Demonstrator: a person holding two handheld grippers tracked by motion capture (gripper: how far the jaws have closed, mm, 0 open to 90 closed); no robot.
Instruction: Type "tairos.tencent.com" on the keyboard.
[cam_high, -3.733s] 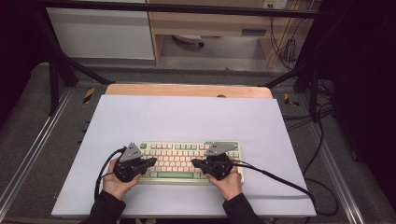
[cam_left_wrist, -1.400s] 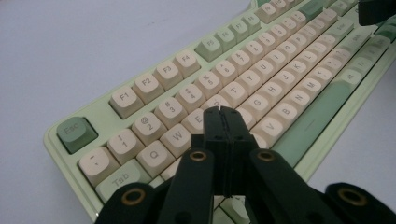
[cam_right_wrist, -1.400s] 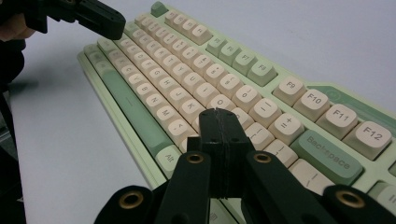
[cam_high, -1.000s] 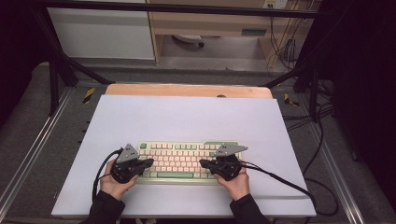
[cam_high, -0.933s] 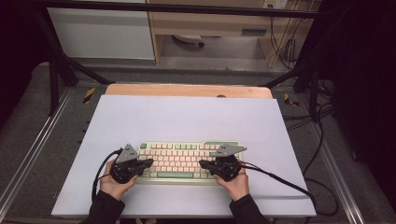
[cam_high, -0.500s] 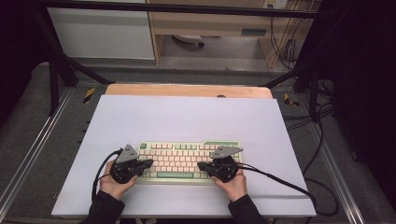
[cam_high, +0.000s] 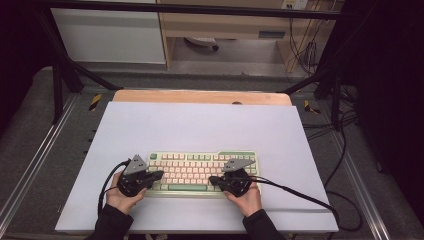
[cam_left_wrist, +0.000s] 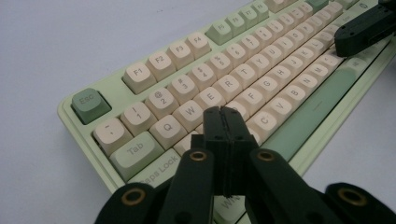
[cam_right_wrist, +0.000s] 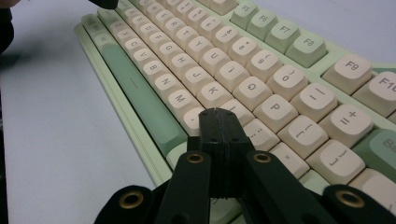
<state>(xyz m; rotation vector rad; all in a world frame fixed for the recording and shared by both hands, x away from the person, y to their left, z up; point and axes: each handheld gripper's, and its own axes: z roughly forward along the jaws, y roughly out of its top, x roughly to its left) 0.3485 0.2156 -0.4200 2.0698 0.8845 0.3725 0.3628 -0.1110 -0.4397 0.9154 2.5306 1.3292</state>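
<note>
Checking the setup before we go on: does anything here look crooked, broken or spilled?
Nothing stands out. The keyboard lies flat and square on the white mat, with no gaps among the keys that show. The left claw and right claw are both shut, poised over its keys.

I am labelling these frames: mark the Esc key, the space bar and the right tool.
Esc key (cam_left_wrist: 90, 103), left gripper view, on its green top face.
Space bar (cam_right_wrist: 140, 99), right gripper view, middle of the long green key.
Right tool (cam_right_wrist: 218, 116), right gripper view, at the tips of its closed jaws.
</note>
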